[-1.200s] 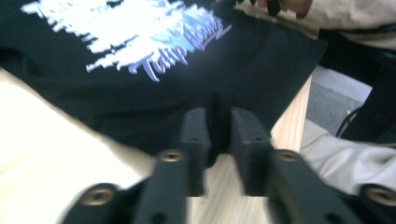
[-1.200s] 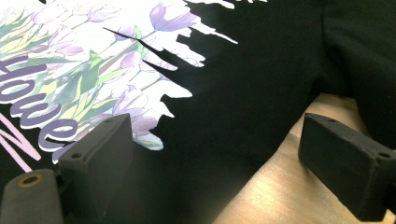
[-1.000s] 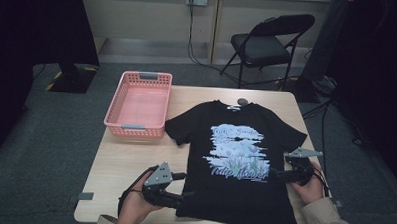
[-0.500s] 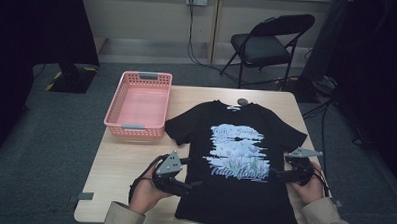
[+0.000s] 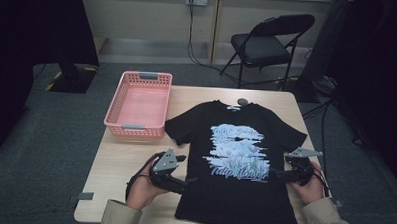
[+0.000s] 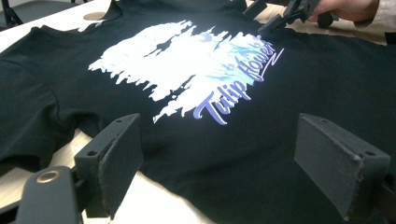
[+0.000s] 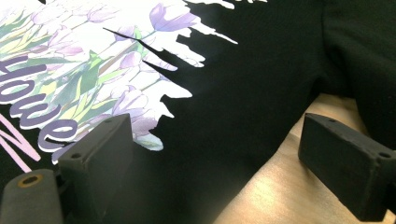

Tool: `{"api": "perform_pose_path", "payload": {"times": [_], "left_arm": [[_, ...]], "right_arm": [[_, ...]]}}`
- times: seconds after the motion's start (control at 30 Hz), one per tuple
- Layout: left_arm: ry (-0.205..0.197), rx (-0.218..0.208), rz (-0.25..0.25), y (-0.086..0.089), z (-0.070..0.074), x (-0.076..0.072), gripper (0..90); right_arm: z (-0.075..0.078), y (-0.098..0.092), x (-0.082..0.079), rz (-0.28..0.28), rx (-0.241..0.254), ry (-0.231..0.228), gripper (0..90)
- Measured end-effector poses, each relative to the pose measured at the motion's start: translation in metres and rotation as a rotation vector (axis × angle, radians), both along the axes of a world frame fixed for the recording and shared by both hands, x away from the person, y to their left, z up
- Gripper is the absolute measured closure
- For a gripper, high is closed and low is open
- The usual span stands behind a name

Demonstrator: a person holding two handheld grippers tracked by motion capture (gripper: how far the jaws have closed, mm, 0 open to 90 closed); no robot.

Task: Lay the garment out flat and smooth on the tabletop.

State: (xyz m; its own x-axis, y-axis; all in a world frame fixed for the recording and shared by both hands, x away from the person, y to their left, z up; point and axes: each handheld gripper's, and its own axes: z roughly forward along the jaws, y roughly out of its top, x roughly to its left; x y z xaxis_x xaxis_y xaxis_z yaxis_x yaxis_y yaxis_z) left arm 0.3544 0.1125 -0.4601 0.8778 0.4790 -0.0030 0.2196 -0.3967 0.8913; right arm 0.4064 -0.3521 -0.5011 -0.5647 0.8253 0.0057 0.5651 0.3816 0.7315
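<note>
Both sleeve [image 6: 28, 116] edges partly cropped

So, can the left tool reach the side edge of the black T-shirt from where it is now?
Probably yes: the left tool is open at the T-shirt side edge, with bare table beside it and nothing between.

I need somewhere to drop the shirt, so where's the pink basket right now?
In the high view the pink basket sits at the table's far left corner, just left of the black T-shirt's sleeve and beyond the left tongs.
</note>
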Motion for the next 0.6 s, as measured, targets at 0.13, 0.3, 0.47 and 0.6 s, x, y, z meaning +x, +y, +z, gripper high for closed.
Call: {"api": "perform_pose_path", "payload": {"times": [0.13, 0.3, 0.47, 0.6], "left_arm": [[0.006, 0.006, 0.023, 0.007, -0.003, 0.002, 15.6], [0.013, 0.007, 0.039, 0.014, -0.006, 0.005, 15.6], [0.011, 0.011, 0.052, 0.020, -0.008, 0.006, 15.6], [0.009, 0.016, 0.067, 0.026, -0.009, 0.008, 15.6]], "right_arm": [[0.000, 0.000, 0.000, 0.000, 0.000, 0.000, 9.4], [0.000, 0.000, 0.000, 0.000, 0.000, 0.000, 9.4], [0.000, 0.000, 0.000, 0.000, 0.000, 0.000, 9.4], [0.000, 0.000, 0.000, 0.000, 0.000, 0.000, 9.4]]}}
